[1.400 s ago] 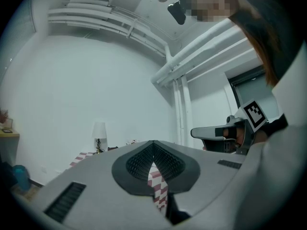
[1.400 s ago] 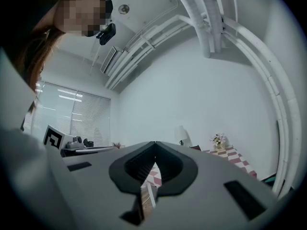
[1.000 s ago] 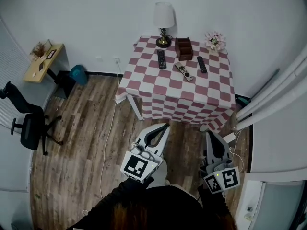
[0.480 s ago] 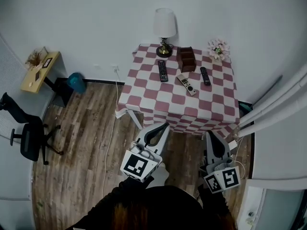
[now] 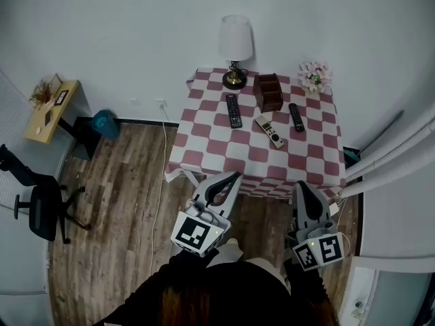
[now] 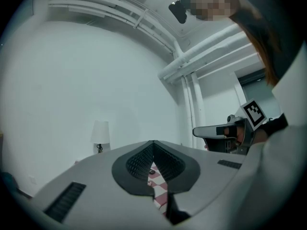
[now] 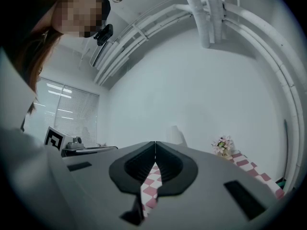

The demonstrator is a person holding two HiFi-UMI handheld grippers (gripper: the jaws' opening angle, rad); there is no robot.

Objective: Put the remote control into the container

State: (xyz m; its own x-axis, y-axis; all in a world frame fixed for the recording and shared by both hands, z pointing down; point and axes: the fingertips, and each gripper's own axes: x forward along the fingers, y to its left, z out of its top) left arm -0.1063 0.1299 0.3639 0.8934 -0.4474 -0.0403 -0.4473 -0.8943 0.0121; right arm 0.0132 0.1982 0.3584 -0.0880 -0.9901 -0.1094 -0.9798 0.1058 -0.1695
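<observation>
Head view: person stands on the wood floor [image 5: 115, 202], short of a table [image 5: 204, 124] covered with a red-and-white checked cloth. Neither gripper is over the table.

Left gripper [image 5: 236, 176]: held low in front of the body, nose aimed at the table's near edge. Left gripper view shows the two jaws pressed together at the tips, with nothing between them; only a sliver of checked cloth shows through the gap lower down.

Right gripper [image 5: 301, 184]: alongside the left one, apart from it, also pointing at the near edge. Right gripper view shows its jaws closed tip to tip, empty, with checked cloth visible behind them.

On the table:
- wooden container [image 5: 268, 92], dark brown, upright, towards the back edge, between the lamp [image 5: 235, 46] and the flowers [image 5: 315, 77].
- black remote [image 5: 233, 111], lying flat, left of the container, near the lamp base.
- pale remote [image 5: 270, 132], lying at a slant just in front of the container, not touching it.
- second black remote [image 5: 296, 117], lying flat to the right of the container, in front of the flowers.

All three remotes lie outside the container, on the cloth.

Room: office chair [image 5: 37, 202] far left; small wooden side table [image 5: 51, 111] against the wall; a teal object [image 5: 105, 123] beside it; white cable [image 5: 158, 182] trailing across the floor.
</observation>
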